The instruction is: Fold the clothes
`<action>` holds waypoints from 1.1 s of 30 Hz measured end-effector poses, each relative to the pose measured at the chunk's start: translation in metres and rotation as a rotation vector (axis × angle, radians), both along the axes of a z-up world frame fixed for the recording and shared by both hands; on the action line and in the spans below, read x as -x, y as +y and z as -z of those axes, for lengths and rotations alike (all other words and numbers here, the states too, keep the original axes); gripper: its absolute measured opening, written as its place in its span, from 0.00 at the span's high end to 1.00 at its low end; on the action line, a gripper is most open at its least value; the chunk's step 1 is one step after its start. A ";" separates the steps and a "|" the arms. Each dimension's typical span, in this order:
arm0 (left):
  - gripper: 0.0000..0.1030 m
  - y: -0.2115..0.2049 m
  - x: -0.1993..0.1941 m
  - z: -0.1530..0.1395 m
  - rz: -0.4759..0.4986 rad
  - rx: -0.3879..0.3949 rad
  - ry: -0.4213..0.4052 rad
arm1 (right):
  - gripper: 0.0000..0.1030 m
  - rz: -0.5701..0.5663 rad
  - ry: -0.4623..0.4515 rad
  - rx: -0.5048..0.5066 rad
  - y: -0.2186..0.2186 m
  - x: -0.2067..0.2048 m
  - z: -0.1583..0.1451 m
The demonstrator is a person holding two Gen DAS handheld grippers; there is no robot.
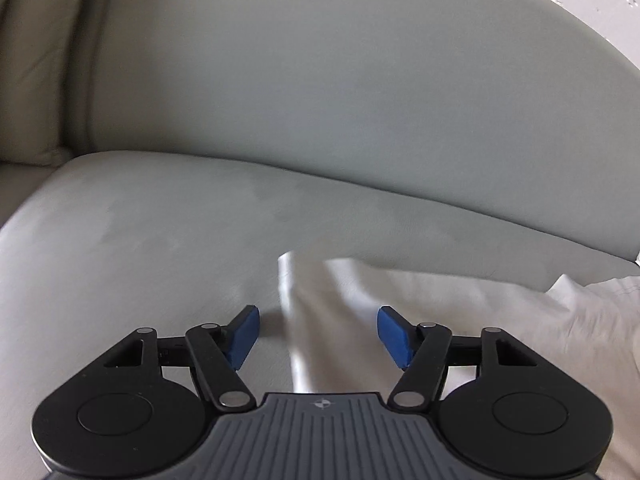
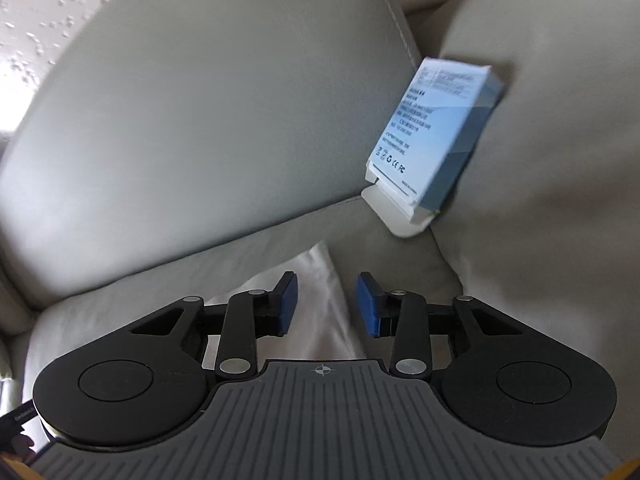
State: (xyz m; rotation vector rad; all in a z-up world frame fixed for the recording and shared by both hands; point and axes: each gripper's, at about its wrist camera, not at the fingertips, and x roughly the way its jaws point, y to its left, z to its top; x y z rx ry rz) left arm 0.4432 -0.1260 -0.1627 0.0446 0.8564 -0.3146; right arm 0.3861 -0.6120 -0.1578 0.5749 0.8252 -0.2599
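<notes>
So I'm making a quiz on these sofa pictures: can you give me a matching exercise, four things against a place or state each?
Things:
1. white garment
2. printed box
3. left gripper
4. sofa back cushion

Places or states:
a. leaning against the sofa's side cushion
b. lying crumpled on the seat
c. jaws apart over the garment's edge
d. pale grey, upright behind the seat

Pairs: 1-b, 2-a, 3-c, 4-d

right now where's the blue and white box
In the right wrist view the blue and white box stands tilted at upper right, wedged between the sofa backrest and a cushion, beyond the white garment.
</notes>
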 end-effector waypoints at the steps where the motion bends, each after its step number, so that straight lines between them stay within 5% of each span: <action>1: 0.39 -0.005 -0.001 0.001 0.016 -0.016 -0.014 | 0.61 -0.011 0.002 0.009 0.000 -0.004 0.001; 3: 0.41 -0.016 -0.002 0.002 0.049 -0.047 -0.044 | 0.62 -0.034 0.007 0.030 0.002 -0.012 0.003; 4: 0.50 -0.020 0.000 0.002 0.072 -0.057 -0.058 | 0.69 -0.046 0.010 0.040 0.003 -0.016 0.004; 5: 0.72 -0.024 0.002 0.001 0.104 -0.062 -0.069 | 0.75 -0.074 0.014 0.068 0.007 -0.019 0.004; 6: 0.82 -0.028 0.004 -0.001 0.138 -0.062 -0.069 | 0.96 -0.117 0.017 0.078 0.013 -0.020 0.003; 7: 0.91 -0.032 0.006 -0.003 0.170 -0.064 -0.072 | 0.96 -0.148 0.013 0.082 0.018 -0.019 0.003; 10: 0.94 -0.044 0.017 -0.009 0.196 -0.140 -0.166 | 0.98 -0.149 -0.025 0.223 0.033 -0.011 -0.005; 13: 0.93 -0.046 0.020 -0.013 0.160 -0.127 -0.238 | 0.98 -0.049 -0.066 0.314 0.033 -0.006 -0.008; 17: 0.88 -0.052 0.011 -0.001 0.104 -0.171 -0.217 | 0.98 0.048 -0.072 0.358 0.030 -0.008 -0.003; 20: 0.69 -0.047 0.004 0.000 0.062 -0.155 -0.183 | 0.95 0.033 -0.023 0.364 0.035 -0.017 0.007; 21: 0.58 -0.045 0.001 -0.003 0.035 -0.160 -0.175 | 0.78 0.029 -0.012 0.366 0.037 -0.019 0.008; 22: 0.34 -0.041 -0.001 -0.007 -0.011 -0.174 -0.172 | 0.62 0.026 -0.001 0.368 0.038 -0.021 0.009; 23: 0.29 -0.035 0.000 -0.013 -0.054 -0.169 -0.188 | 0.56 0.041 -0.023 0.362 0.040 -0.013 0.000; 28: 0.29 0.015 0.018 -0.051 -0.221 -0.060 -0.250 | 0.48 0.139 -0.168 0.324 0.050 0.036 -0.059; 33: 0.33 0.061 0.072 -0.098 -0.225 -0.021 -0.246 | 0.47 0.238 -0.289 0.268 0.063 0.097 -0.113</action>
